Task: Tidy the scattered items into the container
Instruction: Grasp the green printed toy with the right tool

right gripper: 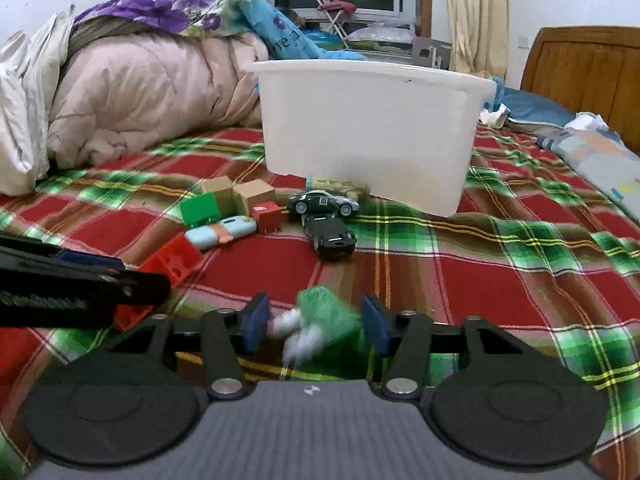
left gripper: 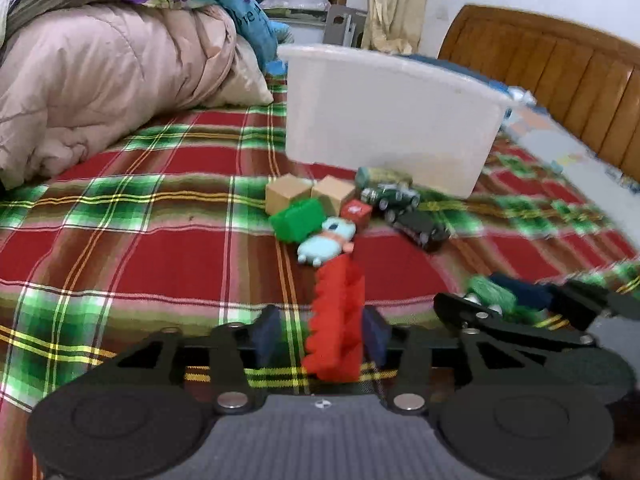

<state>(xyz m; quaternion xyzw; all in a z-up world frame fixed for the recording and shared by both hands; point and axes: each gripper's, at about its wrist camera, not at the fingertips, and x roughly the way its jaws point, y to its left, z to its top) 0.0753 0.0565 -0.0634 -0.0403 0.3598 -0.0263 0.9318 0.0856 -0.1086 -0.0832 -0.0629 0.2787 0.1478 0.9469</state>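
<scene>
Container: white plastic tub (right gripper: 372, 136) stands on the bed at twelve o'clock from both of my grippers, well apart from them; its inside is hidden from me.
Left gripper (left gripper: 324, 332): jaws apart around a red toothed block (left gripper: 336, 320); a clear gap shows on the left pad side, the right pad looks near or touching, so I judge it not clamped.
Right gripper (right gripper: 316, 324): jaws apart around a blurred green toy with white wheels (right gripper: 320, 320); gaps show on both sides.
Scattered items: toward twelve o'clock, just before the tub, lie two wooden cubes (right gripper: 236, 196), a green block (right gripper: 200, 210), a pale blue toy (right gripper: 220, 232), a small red cube (right gripper: 270, 216) and two dark toy cars (right gripper: 328, 216), touching or just beside one another.
Step in hand, my judgement: securing one piece per gripper for the tub.
Method advised: I would centre each piece between the pads, close squarely on flat faces, lift clear of the cloth, carry over the rim, then release low inside.
Risk: the wheeled toy may roll or twist out.
Surface: red, green and yellow plaid bedspread (right gripper: 480, 280), soft and uneven.
Room: pink quilt (right gripper: 152, 92) at ten o'clock, wooden headboard (right gripper: 588, 60) at two o'clock, window and curtains behind.
</scene>
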